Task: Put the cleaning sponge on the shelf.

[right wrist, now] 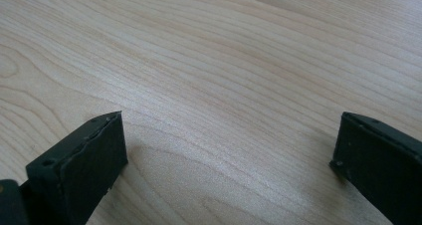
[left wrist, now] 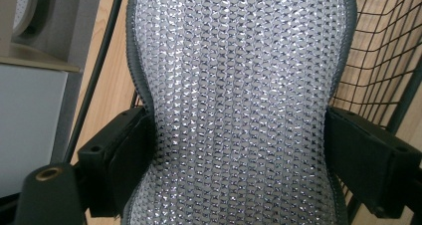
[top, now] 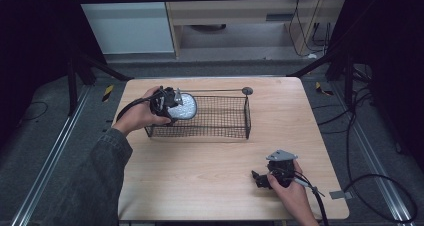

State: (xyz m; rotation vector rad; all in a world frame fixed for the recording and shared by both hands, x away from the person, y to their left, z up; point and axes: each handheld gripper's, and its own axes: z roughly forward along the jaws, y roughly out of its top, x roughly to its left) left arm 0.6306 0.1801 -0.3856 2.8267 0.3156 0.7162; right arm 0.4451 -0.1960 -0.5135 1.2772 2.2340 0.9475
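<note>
Left tongs (top: 176, 105): clenched on the waist of a silvery mesh pad (left wrist: 239, 110); both black jaws press its dark-stitched sides in the left gripper view.
Pad's place: in the high view it (top: 184, 106) sits over the left end of a black wire basket (top: 220, 117), at its top rim; whether it touches the wire I cannot tell.
Right tongs (top: 260, 180): released, jaws wide apart over bare wood in the right gripper view, nothing between them.
Right tongs' place: low over the bench (top: 200, 171) near its front right corner, well apart from the basket.
Basket's place: on the rear half of the bench, its long sides parallel to the rear edge; a thin rod with a round knob (top: 247, 90) runs along its back rim.
Open room: the front half of the bench between basket and front edge is bare wood; a strip also lies free right of the basket up to the right edge.
Writing: no brand or label can be read.
</note>
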